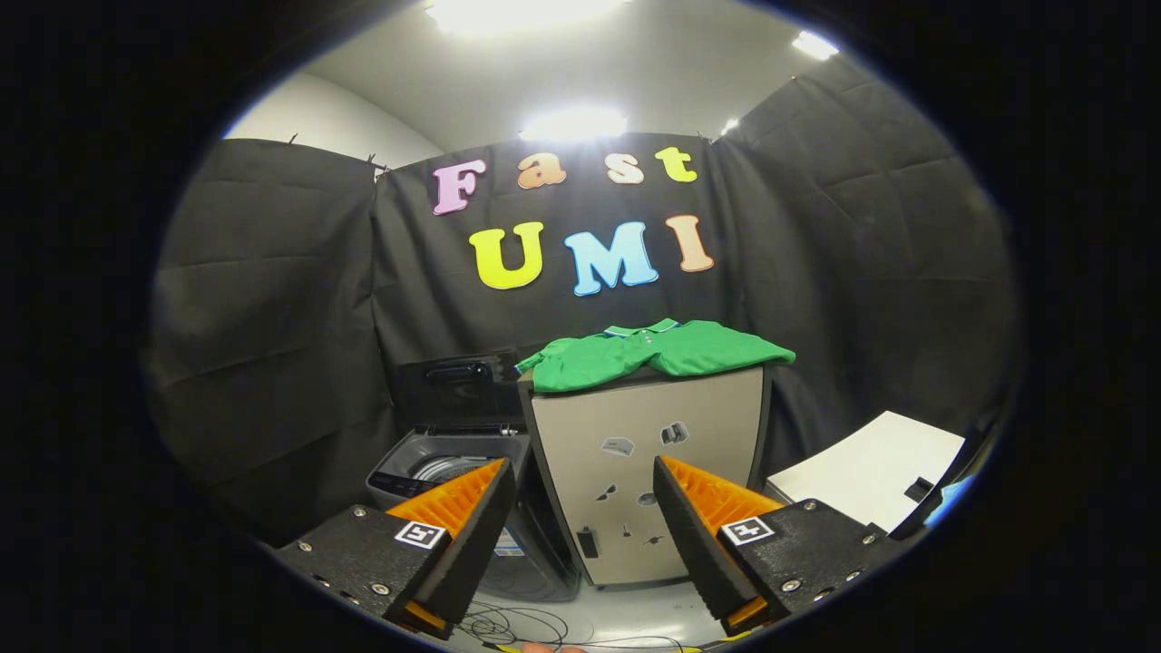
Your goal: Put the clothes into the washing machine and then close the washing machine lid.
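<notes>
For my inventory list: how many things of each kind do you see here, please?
Green shirt: 1, on the cabinet
Washing machine, lid up: 1
Beige cabinet: 1
White board: 1
Claw, open, holding nothing: 1
Total: 5

Green shirt [655, 354] with blue-white collar trim at centre, beige cabinet [648, 472] dotted with dark stickers beneath, grey washer [435, 472] with raised black lid [458, 385] lower left, white box [871, 467] lower right.

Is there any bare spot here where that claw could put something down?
The open claw holds nothing. The white surface right of the cabinet looks bare. The green shirt covers the cabinet top. The washing machine, lid up, is open. Cables clutter the floor.
</notes>
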